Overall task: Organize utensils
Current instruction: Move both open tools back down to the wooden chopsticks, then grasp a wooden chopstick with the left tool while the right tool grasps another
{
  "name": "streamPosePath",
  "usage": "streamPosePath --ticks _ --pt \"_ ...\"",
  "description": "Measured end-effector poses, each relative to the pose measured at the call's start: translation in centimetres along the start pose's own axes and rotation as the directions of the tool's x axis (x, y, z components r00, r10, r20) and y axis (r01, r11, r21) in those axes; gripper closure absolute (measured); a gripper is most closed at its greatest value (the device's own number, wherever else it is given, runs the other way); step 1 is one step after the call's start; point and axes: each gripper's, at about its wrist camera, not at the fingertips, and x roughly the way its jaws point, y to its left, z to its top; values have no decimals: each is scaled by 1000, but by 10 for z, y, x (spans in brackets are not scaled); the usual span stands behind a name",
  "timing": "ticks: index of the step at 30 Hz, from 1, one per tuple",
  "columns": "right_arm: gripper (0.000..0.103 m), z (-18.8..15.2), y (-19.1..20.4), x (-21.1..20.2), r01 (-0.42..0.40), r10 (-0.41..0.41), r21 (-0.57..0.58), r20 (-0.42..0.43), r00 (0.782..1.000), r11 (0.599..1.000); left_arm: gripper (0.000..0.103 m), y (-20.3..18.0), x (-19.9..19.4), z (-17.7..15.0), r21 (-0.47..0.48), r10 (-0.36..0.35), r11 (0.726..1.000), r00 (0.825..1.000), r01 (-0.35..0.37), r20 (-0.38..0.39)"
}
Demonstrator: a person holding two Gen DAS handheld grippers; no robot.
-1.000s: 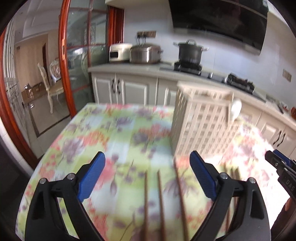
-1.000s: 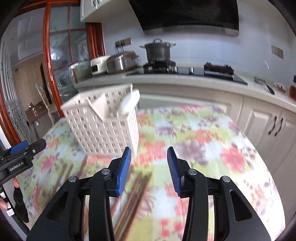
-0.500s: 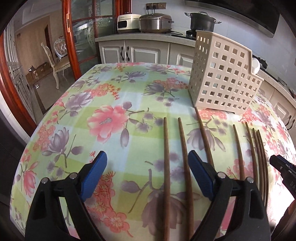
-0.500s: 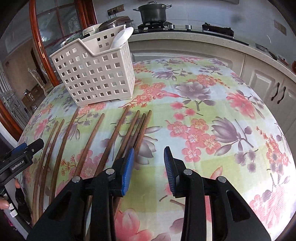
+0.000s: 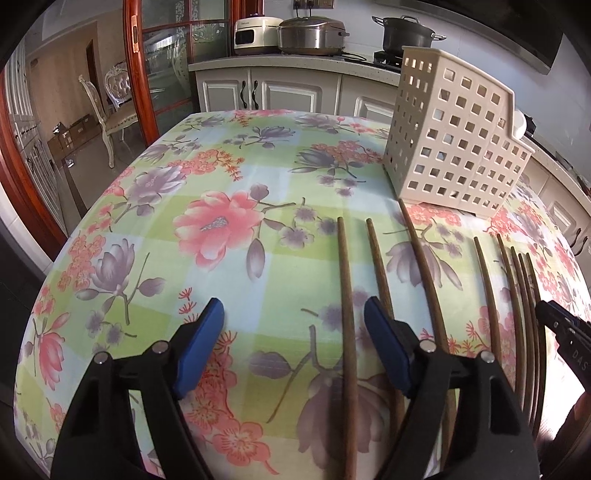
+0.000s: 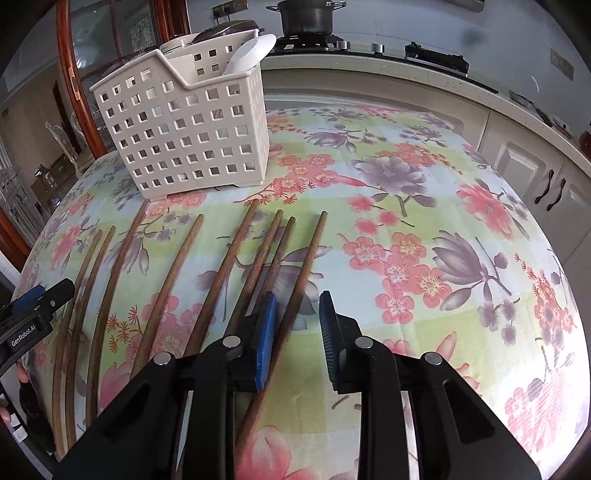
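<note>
Several brown wooden chopsticks (image 5: 347, 295) lie side by side on the flowered tablecloth, in front of a cream perforated utensil basket (image 5: 454, 147). The basket (image 6: 184, 129) holds a white spoon (image 6: 247, 55). My left gripper (image 5: 293, 343) is open low over the cloth, with the leftmost chopstick between its pads. My right gripper (image 6: 297, 325) is open and narrow, with the rightmost chopstick (image 6: 306, 266) passing between its pads. Neither gripper holds anything.
The table (image 6: 443, 258) is round and drops off at its edges. Kitchen counters with a pot (image 5: 402, 33) and cookers stand behind. A glass door with a red frame (image 5: 133, 74) and a chair are at the left.
Both grippers have tilted down and dropped toward the tablecloth, closing in on the chopsticks. The right gripper now straddles the rightmost chopstick and the left one the leftmost.
</note>
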Motion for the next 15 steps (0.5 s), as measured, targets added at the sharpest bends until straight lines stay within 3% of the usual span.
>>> streamPosePath --ticks 4,11,15 --pt "81 6 0 5 8 -8 -11 -2 1000 1000 32 1 3 1 -5 -10 1000 1000 10 -10" --pt "95 11 -11 8 -17 17 4 -12 1000 1000 43 -7 14 11 28 2 1000 1000 -2 -26" --pt "95 11 -9 8 -19 18 -16 -11 1000 1000 57 -15 16 14 66 1 998 999 2 -34"
